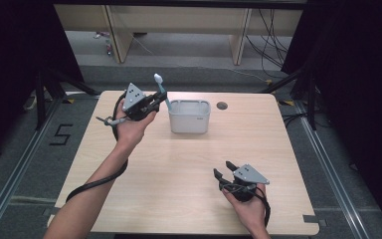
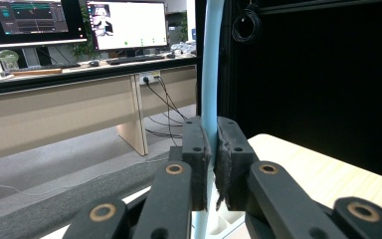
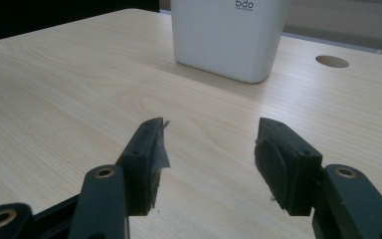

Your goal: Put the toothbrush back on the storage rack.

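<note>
At eleven o'clock on the desk (image 1: 144, 164), the left tool (image 1: 158, 99) was clamped on a pale blue toothbrush (image 1: 160, 88), held upright just beside the white bin's (image 1: 189, 118) left rim; at five o'clock, the right tool (image 1: 224, 169) hung wide apart, gripping nothing.

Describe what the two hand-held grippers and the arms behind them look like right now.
Each hand-held gripper, left and right, is black with two jaws, brass-coloured pivot pins and worn dark pads. A grey three-cornered plate with small dots tops each one. A black cable trails from the left one along the forearm; another loops by the right wrist. No sleeves show.
</note>
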Available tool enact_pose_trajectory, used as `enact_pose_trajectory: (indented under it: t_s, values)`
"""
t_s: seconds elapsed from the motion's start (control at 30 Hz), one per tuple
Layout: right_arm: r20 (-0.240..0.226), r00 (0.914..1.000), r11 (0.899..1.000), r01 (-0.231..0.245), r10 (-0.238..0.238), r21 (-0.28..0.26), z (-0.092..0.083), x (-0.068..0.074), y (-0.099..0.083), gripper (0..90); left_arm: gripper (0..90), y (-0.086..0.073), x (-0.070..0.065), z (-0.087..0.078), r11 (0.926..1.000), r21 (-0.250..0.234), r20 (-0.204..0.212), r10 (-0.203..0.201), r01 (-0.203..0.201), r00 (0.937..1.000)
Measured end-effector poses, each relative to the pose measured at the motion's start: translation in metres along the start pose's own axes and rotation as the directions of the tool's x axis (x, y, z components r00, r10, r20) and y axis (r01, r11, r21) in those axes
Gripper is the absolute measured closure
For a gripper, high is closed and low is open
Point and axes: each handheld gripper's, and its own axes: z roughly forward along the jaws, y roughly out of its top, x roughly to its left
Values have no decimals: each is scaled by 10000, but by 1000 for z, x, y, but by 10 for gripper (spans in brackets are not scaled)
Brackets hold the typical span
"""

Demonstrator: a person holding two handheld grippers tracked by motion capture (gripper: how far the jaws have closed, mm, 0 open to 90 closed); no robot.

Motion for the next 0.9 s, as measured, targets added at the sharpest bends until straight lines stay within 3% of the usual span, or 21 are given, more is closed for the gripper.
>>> enact_pose_trajectory:
  t_s: [0.03, 0.13, 0.17, 0.23, 0.3, 0.37, 0.43, 0.47, 0.5, 0.6, 0.67, 0.9]
  values:
    - [52, 9996, 9994, -281, 280, 205, -2, 2, 0, 457, 835, 0, 0, 1, 10000, -10, -9, -19, 19, 10000]
    - [21, 9997, 9996, -243, 242, 172, -3, 1, 2, 457, 835, 1, 0, 4, 10000, 5, 0, 27, -27, 10000]
    - [211, 9998, 9999, -56, 58, -95, -2, -1, 2, 457, 835, 1, 0, 5, 10000, 15, -1, 21, -21, 10000]
    - [32, 9999, 9998, -134, 134, 119, -3, -1, 3, 457, 835, 0, 1, 8, 10000, 22, -24, 27, -27, 10000]
    - [215, 9994, 9996, -268, 268, -16, -3, 0, 2, 457, 835, 0, 1, 10, 10000, 47, -44, 21, -21, 10000]
    - [169, 9998, 10000, -63, 63, 6, -3, -2, 2, 457, 835, 0, 1, 11, 10000, 54, -47, 42, -42, 10000]
    - [70, 9996, 9996, -266, 265, 53, -3, -1, 2, 457, 835, 0, 2, 12, 9999, 90, -53, 73, -72, 10000]
    - [179, 9998, 10000, -47, 46, 49, -3, -2, 2, 458, 835, 1, 2, 14, 9999, 92, -72, 86, -85, 9999]
    - [113, 9996, 9996, -275, 274, 87, -4, 0, 2, 458, 835, 1, 2, 14, 9999, 92, -72, 86, -85, 9999]
    - [134, 9995, 9995, -291, 289, 94, -4, 0, 2, 458, 835, 2, 3, 15, 9999, 107, -82, 118, -117, 9999]
    - [200, 9998, 10000, 69, -69, -36, -3, -2, 3, 458, 835, 2, 3, 18, 9998, 139, -83, 108, -107, 9999]
    - [251, 9996, 9999, 129, -127, -100, -3, -3, 3, 458, 835, 1, 6, 22, 9999, 171, -171, 32, -29, 9998]
